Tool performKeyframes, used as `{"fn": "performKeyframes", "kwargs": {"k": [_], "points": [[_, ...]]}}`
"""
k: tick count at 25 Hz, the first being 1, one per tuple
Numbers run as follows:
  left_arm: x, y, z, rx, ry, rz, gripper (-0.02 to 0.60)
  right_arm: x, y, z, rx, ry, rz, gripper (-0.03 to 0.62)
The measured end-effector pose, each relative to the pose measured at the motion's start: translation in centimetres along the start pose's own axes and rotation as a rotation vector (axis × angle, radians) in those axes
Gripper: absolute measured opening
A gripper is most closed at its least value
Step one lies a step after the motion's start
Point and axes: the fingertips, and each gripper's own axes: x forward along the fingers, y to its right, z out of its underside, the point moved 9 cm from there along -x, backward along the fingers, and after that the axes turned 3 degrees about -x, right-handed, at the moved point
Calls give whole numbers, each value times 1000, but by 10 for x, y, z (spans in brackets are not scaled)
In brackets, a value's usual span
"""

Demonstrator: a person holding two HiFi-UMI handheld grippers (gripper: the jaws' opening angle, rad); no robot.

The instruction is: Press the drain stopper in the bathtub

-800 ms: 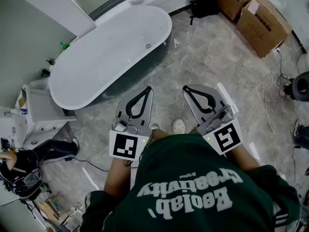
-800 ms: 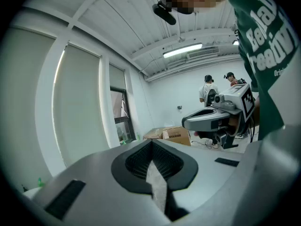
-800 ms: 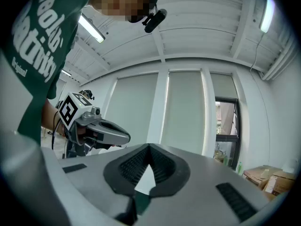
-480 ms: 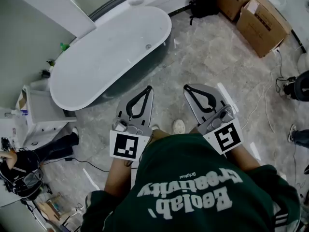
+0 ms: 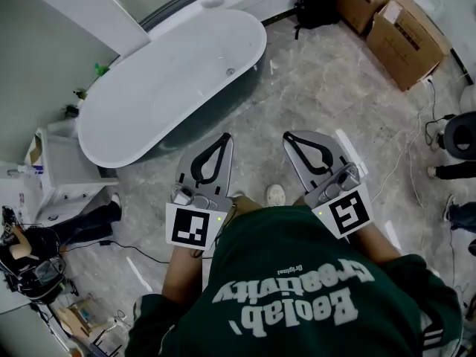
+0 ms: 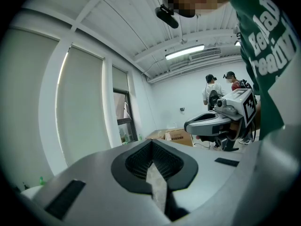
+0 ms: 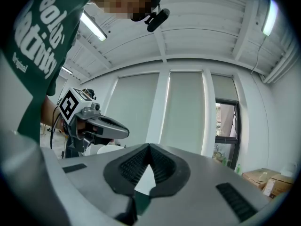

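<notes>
It looked like the pressing was not done yet: the left gripper (image 5: 227, 135) and right gripper (image 5: 285, 134) had their fingers shut and empty, and the small round silver drain stopper (image 5: 230, 71) sat in the long white bathtub (image 5: 149, 103), far ahead of the fingers.

The marble floor (image 5: 335, 103) bears a bathtub (image 5: 171, 80), cardboard boxes (image 5: 405, 43) and backpack (image 5: 316, 2).

Open floor (image 5: 320, 88) is left beside the bathtub (image 5: 149, 95), bounded by cardboard boxes (image 5: 401, 32) and a backpack (image 5: 316, 2)

left hand-held gripper (image 5: 224, 137) and right hand-held gripper (image 5: 287, 136) hang near the white bathtub (image 5: 160, 88)
</notes>
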Motion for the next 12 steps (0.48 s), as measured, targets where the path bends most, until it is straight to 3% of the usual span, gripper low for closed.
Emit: {"fn": "performKeyframes", "kwargs": {"k": [8,12], "points": [[-10,5,1,51,-13,-28,2,-2,-4,5,46,18,-14,14],[-14,7,1,13,-8,-39,2,-5,1,9,115,38,-16,14]]}}
